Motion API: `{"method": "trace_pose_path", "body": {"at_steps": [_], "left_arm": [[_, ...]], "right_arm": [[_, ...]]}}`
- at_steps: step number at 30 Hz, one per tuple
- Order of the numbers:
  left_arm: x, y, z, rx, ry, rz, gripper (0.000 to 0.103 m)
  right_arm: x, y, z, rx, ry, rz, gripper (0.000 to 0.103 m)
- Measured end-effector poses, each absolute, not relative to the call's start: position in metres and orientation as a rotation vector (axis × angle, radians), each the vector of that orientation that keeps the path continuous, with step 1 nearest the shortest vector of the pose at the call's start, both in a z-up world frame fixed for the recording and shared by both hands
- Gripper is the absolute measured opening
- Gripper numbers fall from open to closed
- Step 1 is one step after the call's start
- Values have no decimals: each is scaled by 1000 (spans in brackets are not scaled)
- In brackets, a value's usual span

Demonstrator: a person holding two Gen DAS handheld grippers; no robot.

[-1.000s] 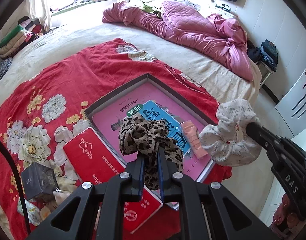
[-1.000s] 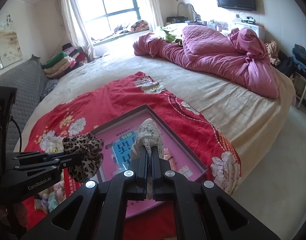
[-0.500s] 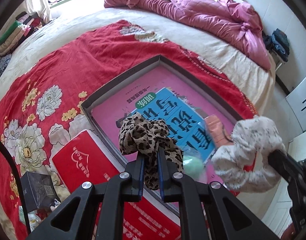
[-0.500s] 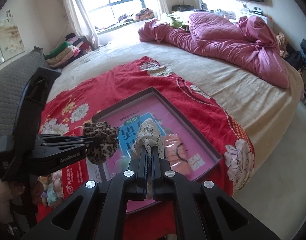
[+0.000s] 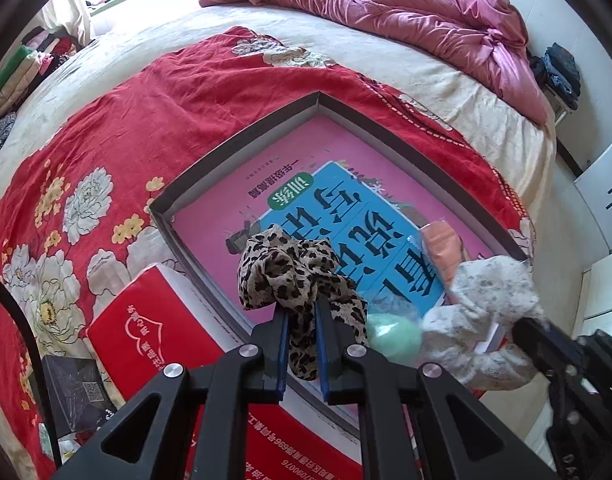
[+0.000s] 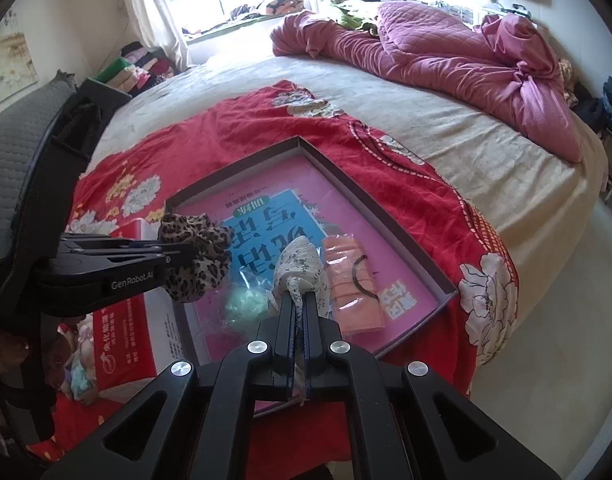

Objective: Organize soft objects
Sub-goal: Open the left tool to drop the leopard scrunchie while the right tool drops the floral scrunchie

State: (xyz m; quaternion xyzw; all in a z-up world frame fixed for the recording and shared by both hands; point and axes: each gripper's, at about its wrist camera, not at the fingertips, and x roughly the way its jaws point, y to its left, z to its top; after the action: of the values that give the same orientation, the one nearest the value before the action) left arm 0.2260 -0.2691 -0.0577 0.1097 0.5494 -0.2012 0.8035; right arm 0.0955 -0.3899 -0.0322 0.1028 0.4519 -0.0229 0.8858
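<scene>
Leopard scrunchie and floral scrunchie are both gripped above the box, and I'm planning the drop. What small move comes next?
Probably lower both a little further, then open. The leopard scrunchie and floral scrunchie hang clamped over the tray-like box, not resting inside it.

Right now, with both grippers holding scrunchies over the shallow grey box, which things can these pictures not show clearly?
- Pale green fluffy item: in crinkled clear wrap, right wrist view; what it is stays unclear. In the left wrist view, the leopard-print fabric scrunchie partly covers it.
- Blue printed book: its lower edge is hidden by both scrunchies.
- Dark grey small box: its code label is too small to read, left wrist view.
- White floral fabric scrunchie: the part between the right gripper pads is hidden.
</scene>
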Motion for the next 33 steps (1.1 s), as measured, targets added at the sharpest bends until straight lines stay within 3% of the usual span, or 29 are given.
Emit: {"method": "trace_pose_path", "body": {"at_steps": [21, 28, 33], "left_arm": [[229, -266, -67, 217, 1200, -443, 12], [231, -267, -72, 213, 1211, -439, 12], [232, -269, -78, 228, 1224, -426, 12]], "right_arm": [[111, -400, -81, 202, 1020, -123, 6], [108, -406, -81, 230, 1010, -149, 27], [104, -409, -69, 258, 990, -140, 32]]}}
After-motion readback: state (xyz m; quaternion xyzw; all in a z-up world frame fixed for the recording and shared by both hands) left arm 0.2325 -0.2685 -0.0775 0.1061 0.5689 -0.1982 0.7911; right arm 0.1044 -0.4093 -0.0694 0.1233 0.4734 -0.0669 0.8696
